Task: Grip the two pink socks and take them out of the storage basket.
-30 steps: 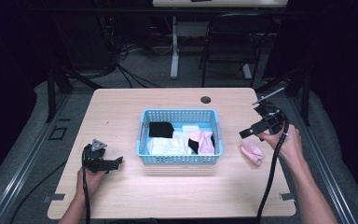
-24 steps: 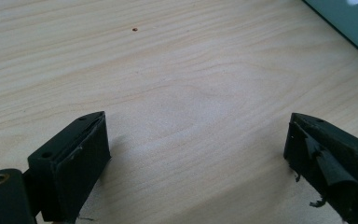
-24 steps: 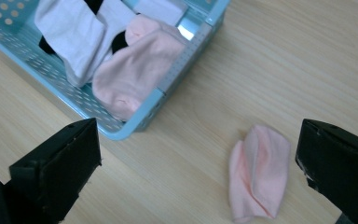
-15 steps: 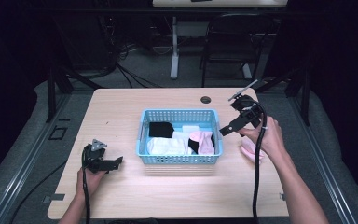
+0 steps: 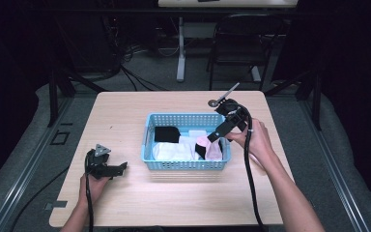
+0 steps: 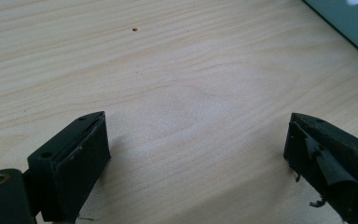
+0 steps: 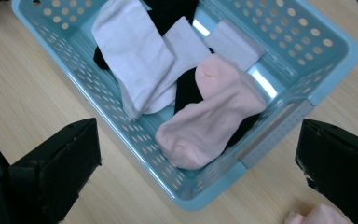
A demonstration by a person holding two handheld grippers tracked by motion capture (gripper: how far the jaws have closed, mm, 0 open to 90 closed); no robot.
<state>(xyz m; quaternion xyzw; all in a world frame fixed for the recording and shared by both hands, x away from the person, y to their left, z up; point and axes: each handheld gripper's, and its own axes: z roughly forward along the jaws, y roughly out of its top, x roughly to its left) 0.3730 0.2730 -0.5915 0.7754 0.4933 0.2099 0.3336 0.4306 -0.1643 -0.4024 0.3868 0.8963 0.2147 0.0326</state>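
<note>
The right gripper has moved left from the table's right edge and now hangs over the near right corner of the blue basket, jaws wide apart and empty. A pink sock lies inside that corner on top of black and white socks. The other pink sock, which a second ago lay under the gripper, stays on the table just right of the basket. So the work seems to be taking socks out, this one next. The left gripper rests open, near left.
</note>
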